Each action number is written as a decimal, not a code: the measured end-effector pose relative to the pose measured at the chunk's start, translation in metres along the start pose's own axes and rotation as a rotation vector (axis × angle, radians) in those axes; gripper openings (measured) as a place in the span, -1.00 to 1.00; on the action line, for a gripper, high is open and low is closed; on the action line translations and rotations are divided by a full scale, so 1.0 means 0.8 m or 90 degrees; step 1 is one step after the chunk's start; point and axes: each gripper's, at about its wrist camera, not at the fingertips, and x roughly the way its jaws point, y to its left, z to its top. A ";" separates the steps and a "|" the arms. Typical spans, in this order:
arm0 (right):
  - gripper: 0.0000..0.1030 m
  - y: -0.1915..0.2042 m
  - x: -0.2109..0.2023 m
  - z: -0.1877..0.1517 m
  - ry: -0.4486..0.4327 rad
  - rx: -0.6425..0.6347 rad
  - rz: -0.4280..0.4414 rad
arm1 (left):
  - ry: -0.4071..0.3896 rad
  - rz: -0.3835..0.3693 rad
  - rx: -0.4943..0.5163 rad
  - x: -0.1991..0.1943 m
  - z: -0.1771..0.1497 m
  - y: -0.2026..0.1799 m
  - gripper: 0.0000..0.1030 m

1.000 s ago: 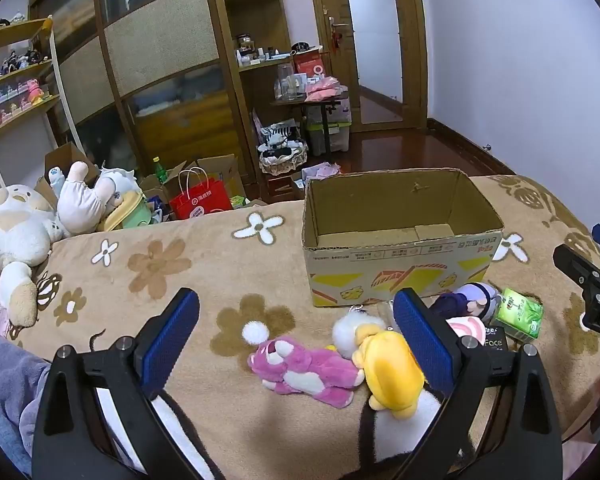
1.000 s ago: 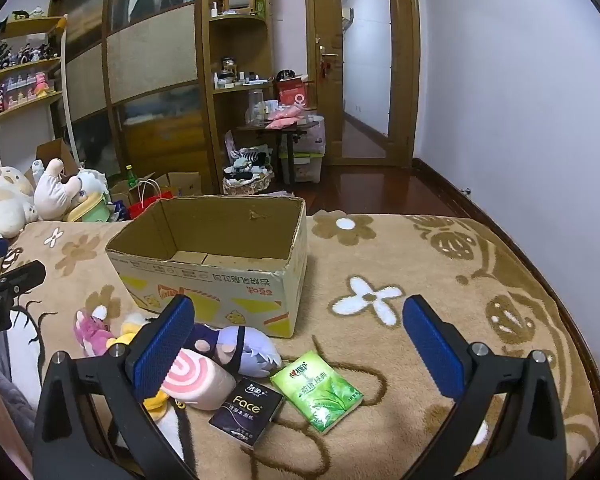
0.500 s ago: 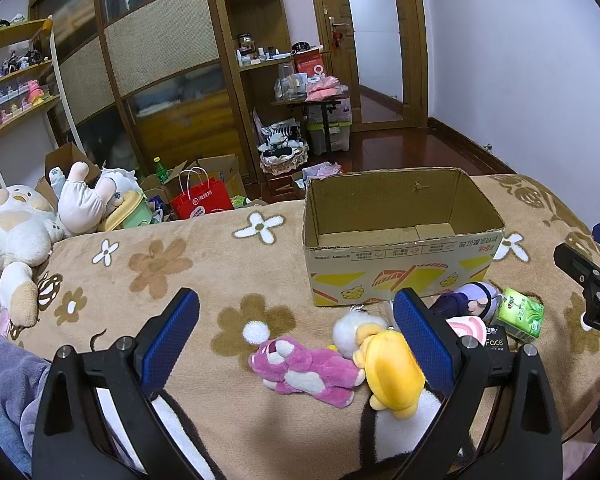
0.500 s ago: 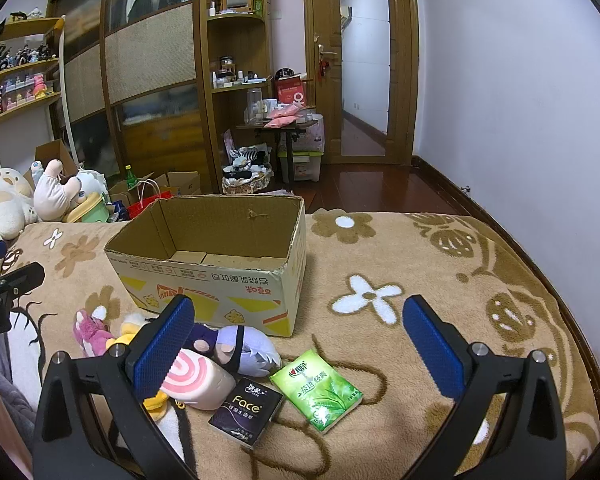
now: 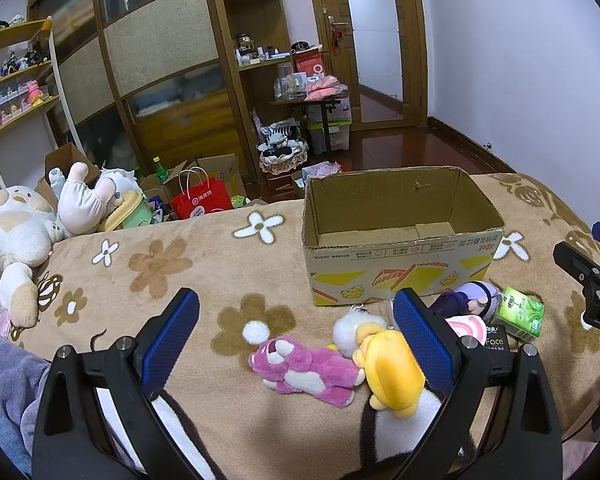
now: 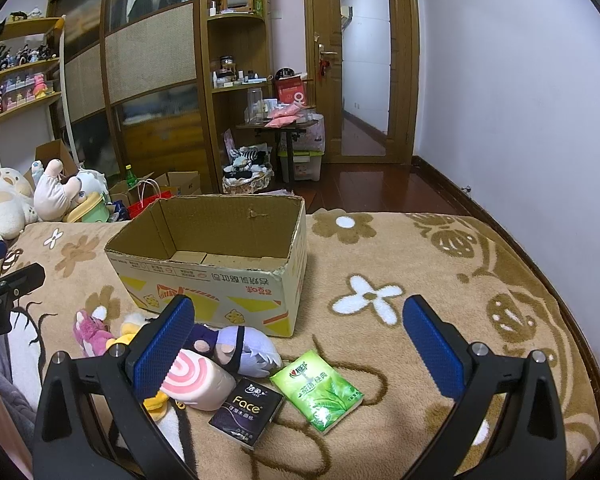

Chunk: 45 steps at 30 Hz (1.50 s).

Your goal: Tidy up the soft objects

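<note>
An open, empty cardboard box (image 5: 400, 236) (image 6: 216, 248) stands on a tan flowered blanket. In front of it lie a pink plush bear (image 5: 304, 368) (image 6: 90, 334), a yellow and white plush (image 5: 384, 364), a purple-haired doll (image 6: 236, 348) (image 5: 468, 300) and a pink swirl roll plush (image 6: 196, 376) (image 5: 466, 326). My left gripper (image 5: 296, 332) is open and empty above the pink bear. My right gripper (image 6: 298, 344) is open and empty above the doll and the tissue packs.
A green tissue pack (image 6: 316, 390) (image 5: 520, 312) and a black "Face" pack (image 6: 246, 412) lie by the plushes. Large plush toys (image 5: 16, 236) sit at the blanket's left. Beyond the bed are a red bag (image 5: 200, 200), shelves and a door.
</note>
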 end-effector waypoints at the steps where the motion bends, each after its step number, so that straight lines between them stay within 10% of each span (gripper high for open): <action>1: 1.00 0.000 0.000 0.000 0.000 0.000 0.001 | 0.000 0.000 0.000 0.000 0.000 0.000 0.88; 45: 1.00 0.007 -0.004 0.004 -0.003 0.001 0.009 | 0.003 0.001 0.003 0.000 0.000 0.000 0.88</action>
